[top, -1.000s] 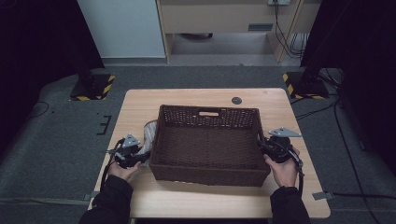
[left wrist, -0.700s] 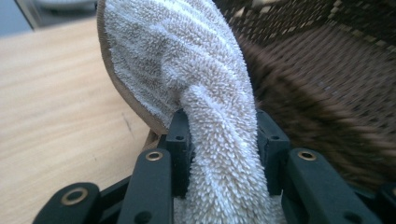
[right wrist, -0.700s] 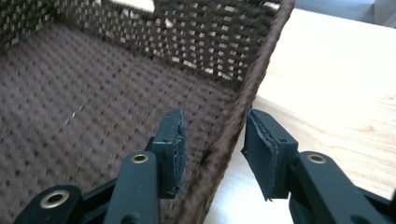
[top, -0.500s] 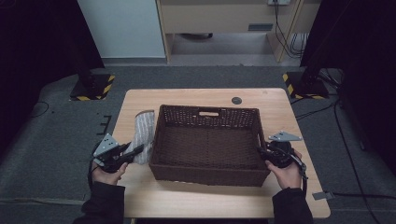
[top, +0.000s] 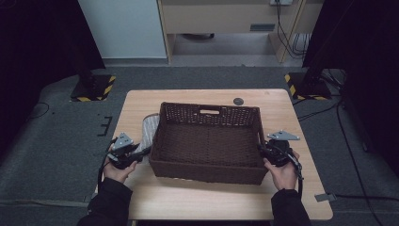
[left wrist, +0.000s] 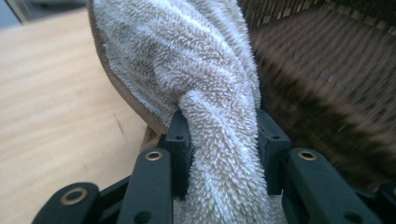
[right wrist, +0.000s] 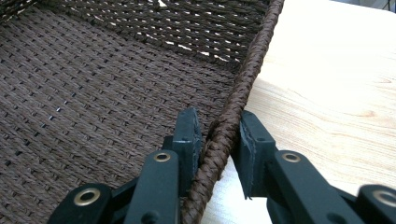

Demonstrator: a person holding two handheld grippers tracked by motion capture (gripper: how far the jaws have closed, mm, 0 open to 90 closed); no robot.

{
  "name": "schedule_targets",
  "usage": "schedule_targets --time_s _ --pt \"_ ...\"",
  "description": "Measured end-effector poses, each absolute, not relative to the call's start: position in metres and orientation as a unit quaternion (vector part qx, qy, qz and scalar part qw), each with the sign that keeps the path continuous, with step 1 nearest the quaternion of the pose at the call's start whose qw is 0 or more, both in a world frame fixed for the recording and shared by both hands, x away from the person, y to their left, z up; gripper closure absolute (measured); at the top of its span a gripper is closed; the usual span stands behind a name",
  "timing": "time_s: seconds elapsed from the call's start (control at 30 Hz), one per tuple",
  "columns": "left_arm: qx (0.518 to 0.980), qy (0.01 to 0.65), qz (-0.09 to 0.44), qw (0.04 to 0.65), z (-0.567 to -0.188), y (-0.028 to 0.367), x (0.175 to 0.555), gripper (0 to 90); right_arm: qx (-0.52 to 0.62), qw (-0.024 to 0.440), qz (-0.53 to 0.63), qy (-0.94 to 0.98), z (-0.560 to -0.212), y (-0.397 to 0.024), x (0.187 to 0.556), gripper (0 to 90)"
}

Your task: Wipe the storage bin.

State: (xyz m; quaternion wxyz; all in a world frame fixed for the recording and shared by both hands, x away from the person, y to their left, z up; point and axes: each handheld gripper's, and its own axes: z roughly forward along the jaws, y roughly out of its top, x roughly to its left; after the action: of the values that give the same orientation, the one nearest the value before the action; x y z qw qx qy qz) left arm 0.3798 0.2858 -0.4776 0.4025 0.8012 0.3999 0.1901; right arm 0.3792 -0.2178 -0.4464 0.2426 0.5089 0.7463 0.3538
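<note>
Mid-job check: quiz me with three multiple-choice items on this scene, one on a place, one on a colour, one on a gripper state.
1. Where does the towel lie?
A. left of the basket
B. inside the basket
C. on the floor

2. What colour is the basket?
A. white
B. dark brown
C. green

3. What does the right gripper clamp?
A. the towel
B. nothing
C. the basket's rim

Key: 1 A, it drapes beside the left wall; 2 B, the weave is dark brown; 3 C, its jaws straddle and press on the braided rim.

Right gripper astride the brown woven basket's rim, jaws just closing, pale wooden table beside
</note>
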Motion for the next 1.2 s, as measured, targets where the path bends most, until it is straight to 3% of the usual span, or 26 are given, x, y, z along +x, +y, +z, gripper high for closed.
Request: schedule_targets --time_s 0.1,0.2,0.5,0.73,0.9,1.03,1.2 --pt "0.819 0.397 0.187 0.369 -0.486 0.280 0.381 63.6 0.506 0.242 0.355 0.748 -0.447 -0.218 0.379 70.9" --pt "0.813 0.404 0.182 0.379 -0.484 0.284 0.381 63.7 0.507 0.241 0.357 0.746 -0.447 -0.219 0.379 70.6" --pt "0.756 0.381 0.200 0.493 -0.447 0.302 0.363 64.2 0.506 0.238 0.362 0.745 -0.448 -0.220 0.378 69.4" --pt "0.787 0.387 0.174 0.448 -0.467 0.296 0.375 64.3 0.505 0.240 0.362 0.746 -0.448 -0.220 0.379 69.8" --pt "0.819 0.392 0.165 0.384 -0.487 0.285 0.381 64.4 0.508 0.242 0.357 0.745 -0.447 -0.219 0.379 70.8" --pt "0.809 0.403 0.174 0.391 -0.483 0.290 0.382 64.4 0.509 0.247 0.354 0.745 -0.447 -0.219 0.381 71.5" --pt "0.771 0.405 0.199 0.449 -0.460 0.304 0.372 64.3 0.510 0.252 0.351 0.744 -0.447 -0.219 0.385 71.6"
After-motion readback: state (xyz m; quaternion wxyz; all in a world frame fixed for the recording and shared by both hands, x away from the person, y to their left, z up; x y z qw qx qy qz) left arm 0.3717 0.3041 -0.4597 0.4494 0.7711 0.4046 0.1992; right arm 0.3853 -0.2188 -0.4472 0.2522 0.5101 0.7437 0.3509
